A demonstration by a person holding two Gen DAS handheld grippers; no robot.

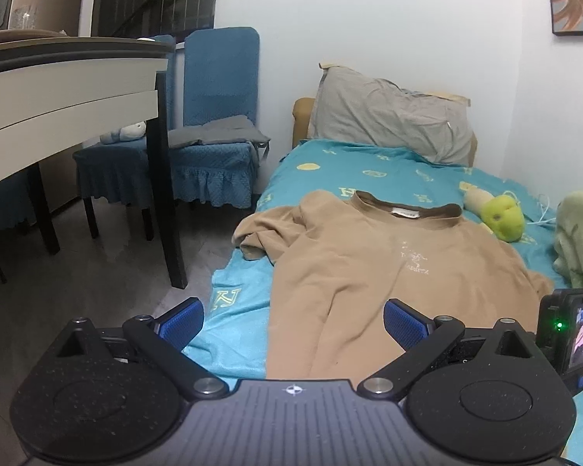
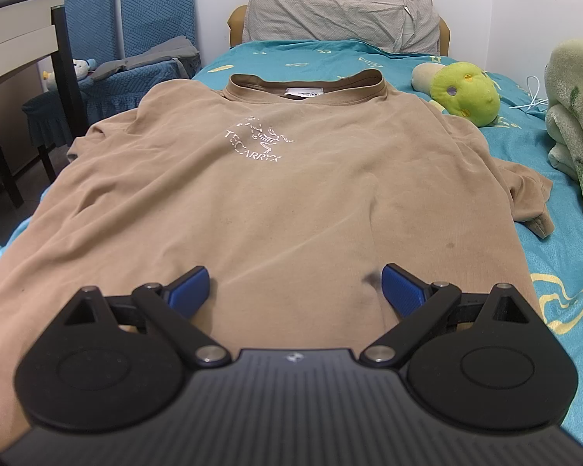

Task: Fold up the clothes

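A tan T-shirt [image 2: 276,194] with a white chest logo lies face up on the teal bed sheet [image 2: 563,256], collar toward the pillow. It also shows in the left wrist view [image 1: 369,272], its left sleeve bunched near the bed's edge. My right gripper [image 2: 295,291] is open low over the shirt's lower part, its blue pads [image 2: 402,289] close to the fabric. My left gripper [image 1: 293,322] is open above the shirt's lower left side, holding nothing.
A grey pillow [image 2: 342,4] lies at the bed's head. A green plush toy [image 2: 464,89] and a pale green blanket [image 2: 575,116] sit on the right side. Blue-covered chairs [image 1: 213,116] and a white table [image 1: 58,85] stand left of the bed. The right gripper's camera [image 1: 575,338] shows at right.
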